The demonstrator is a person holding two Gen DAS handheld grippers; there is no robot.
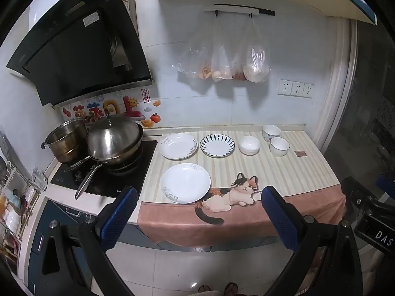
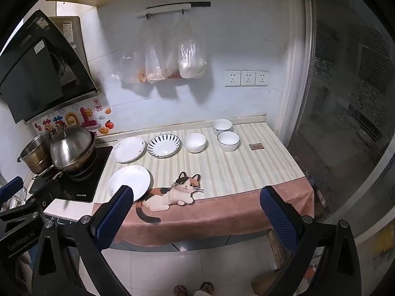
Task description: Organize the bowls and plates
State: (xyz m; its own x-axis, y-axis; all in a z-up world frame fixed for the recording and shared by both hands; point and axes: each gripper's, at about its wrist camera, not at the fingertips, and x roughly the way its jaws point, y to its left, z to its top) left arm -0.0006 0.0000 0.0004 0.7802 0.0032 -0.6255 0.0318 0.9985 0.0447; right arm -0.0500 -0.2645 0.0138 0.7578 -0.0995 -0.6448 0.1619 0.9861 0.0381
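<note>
On the striped cloth (image 1: 284, 170) lie three plates: a white plate (image 1: 185, 183) (image 2: 129, 179) near the front left, a floral white plate (image 1: 178, 146) (image 2: 128, 149) behind it, and a blue-striped plate (image 1: 217, 145) (image 2: 163, 145). Three bowls stand at the back right: a plain white bowl (image 1: 249, 144) (image 2: 194, 142), a blue-rimmed bowl (image 1: 279, 146) (image 2: 228, 141) and a patterned bowl (image 1: 271, 132) (image 2: 222, 126). My left gripper (image 1: 199, 194) and right gripper (image 2: 197, 194) are both open and empty, held in front of the counter, apart from the dishes.
A stove (image 1: 106, 172) at the left carries a lidded steel pan (image 1: 113, 139) and a steel pot (image 1: 65, 141); the pan's long handle (image 1: 86, 181) points toward the front. A range hood (image 1: 79, 46) hangs above. Plastic bags (image 1: 229, 59) hang on the wall. A small brown square (image 1: 300, 153) lies at the right.
</note>
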